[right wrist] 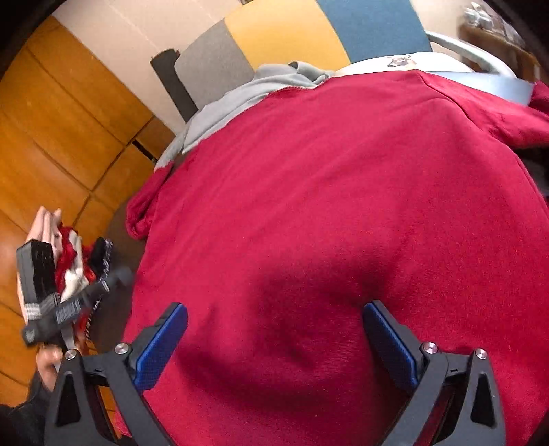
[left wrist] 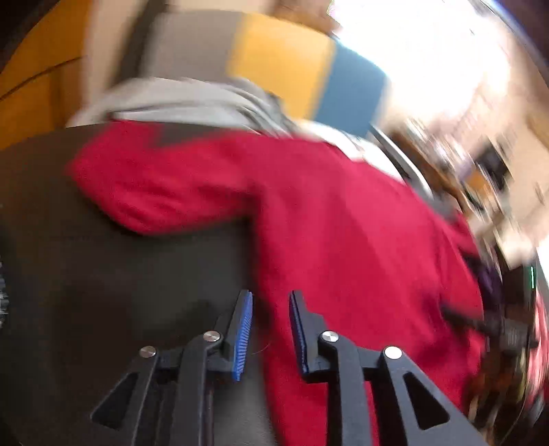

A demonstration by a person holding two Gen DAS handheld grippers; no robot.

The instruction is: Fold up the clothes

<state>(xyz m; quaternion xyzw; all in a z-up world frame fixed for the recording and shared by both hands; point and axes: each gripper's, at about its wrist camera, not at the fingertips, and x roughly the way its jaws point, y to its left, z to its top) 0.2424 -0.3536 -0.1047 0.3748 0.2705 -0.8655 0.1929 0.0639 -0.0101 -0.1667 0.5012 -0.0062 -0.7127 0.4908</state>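
Observation:
A red sweatshirt [right wrist: 343,192] lies spread over a dark table [left wrist: 103,260]. In the left wrist view the sweatshirt [left wrist: 343,240] has one sleeve stretched to the left. My left gripper [left wrist: 271,302] hovers just above the garment's left edge, jaws a small gap apart with nothing between them. My right gripper [right wrist: 274,315] is wide open above the body of the sweatshirt and holds nothing. The left gripper also shows at the left of the right wrist view [right wrist: 103,274], held in a hand.
A grey garment [right wrist: 240,96] and a white printed one [right wrist: 394,63] lie behind the red one. Chairs with grey, yellow [right wrist: 284,37] and blue [right wrist: 377,27] backs stand beyond. Wooden floor [right wrist: 51,137] lies to the left.

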